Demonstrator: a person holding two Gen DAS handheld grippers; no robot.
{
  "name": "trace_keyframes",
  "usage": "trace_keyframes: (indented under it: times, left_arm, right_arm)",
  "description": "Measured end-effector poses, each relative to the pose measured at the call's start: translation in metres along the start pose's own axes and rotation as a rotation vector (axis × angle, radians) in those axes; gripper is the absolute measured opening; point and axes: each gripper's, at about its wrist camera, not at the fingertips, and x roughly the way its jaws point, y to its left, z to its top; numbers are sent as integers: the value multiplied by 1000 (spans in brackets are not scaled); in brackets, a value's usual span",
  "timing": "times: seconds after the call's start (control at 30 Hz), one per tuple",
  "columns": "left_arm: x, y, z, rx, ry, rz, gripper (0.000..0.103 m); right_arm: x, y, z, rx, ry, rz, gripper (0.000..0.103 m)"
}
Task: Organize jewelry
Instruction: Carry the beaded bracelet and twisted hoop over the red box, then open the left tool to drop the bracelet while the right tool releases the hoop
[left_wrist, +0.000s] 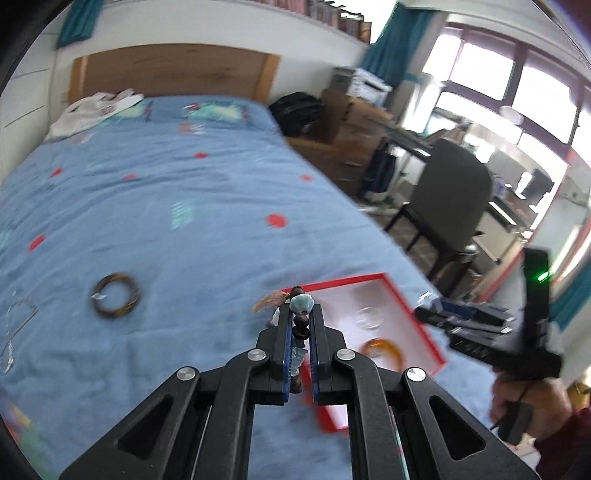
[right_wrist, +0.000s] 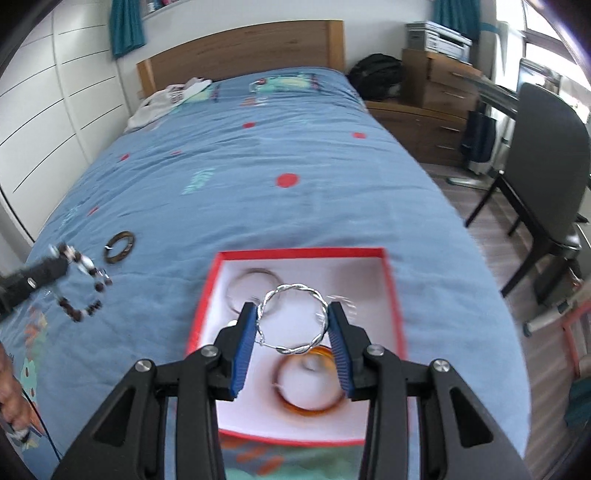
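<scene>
the left gripper (left_wrist: 300, 314), low in the centre of its frame, was clenched on a beaded bracelet (left_wrist: 300, 325). the right gripper (right_wrist: 291, 325) pinched a twisted silver bangle (right_wrist: 291, 317) between its pads above the red box (right_wrist: 391, 295) at lower centre, which held an amber bangle (right_wrist: 308, 404). a brown bangle (right_wrist: 119, 246) lay at centre left on the blue bedspread (right_wrist: 258, 184).

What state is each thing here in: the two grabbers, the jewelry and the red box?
Left gripper: shut on the bead bracelet, lifted off the bed.
Right gripper: shut on the silver bangle, above the box.
Red box: open, on the bed.
Amber bangle: lying in the box.
Brown bangle: lying on the bed.
</scene>
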Motion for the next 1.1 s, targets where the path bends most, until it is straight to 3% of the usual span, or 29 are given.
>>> trace_keyframes:
  times: [0.17, 0.37, 0.6, 1.1]
  left_arm:
    - [15, -37, 4, 34, 29, -67, 8]
    - [55, -65, -25, 52, 121, -83, 8]
    - [95, -65, -53, 38, 217, -60, 8]
    - [123, -56, -80, 20, 301, -42, 8]
  right_arm:
    - [-3, -24, -14, 3, 26, -5, 37]
    - [16, -34, -32, 14, 76, 25, 37]
    - [46, -30, -47, 7, 127, 102, 37]
    - [76, -27, -65, -35, 199, 90, 38]
